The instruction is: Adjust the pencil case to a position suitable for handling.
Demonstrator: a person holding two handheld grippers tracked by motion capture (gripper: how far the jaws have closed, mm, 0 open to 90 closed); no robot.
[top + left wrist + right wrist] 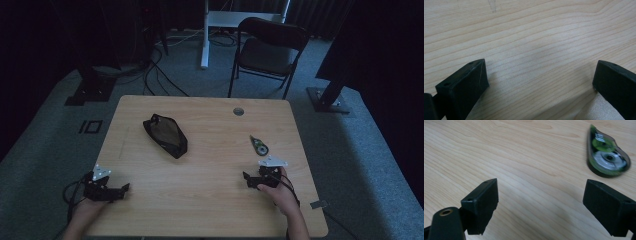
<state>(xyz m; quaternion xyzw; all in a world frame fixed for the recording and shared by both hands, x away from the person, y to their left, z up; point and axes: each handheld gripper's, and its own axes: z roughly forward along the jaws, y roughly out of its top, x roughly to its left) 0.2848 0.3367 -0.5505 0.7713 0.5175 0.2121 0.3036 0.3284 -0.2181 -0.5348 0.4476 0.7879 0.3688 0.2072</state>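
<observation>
Two grippers rest low at the near edge of the wooden table [210, 150], both with jaws spread wide and nothing between them. The right gripper [541, 202] sits nearest the correction tape dispenser [606, 152], a green and clear teardrop-shaped case lying flat on the wood. In the right gripper view the dispenser lies beyond the jaws and off to the right, past the tip of the right-hand jaw, clearly apart from it and outside the gap. The main risk, as I judge it, is closing from this line: the jaws would meet on bare wood, or one tip would clip the smooth case and skid it away. A flat, thin case also invites a pinch that slips off. The left gripper [107, 190] hovers over bare table, well apart from the black mesh pouch [165, 135] lying farther in.
</observation>
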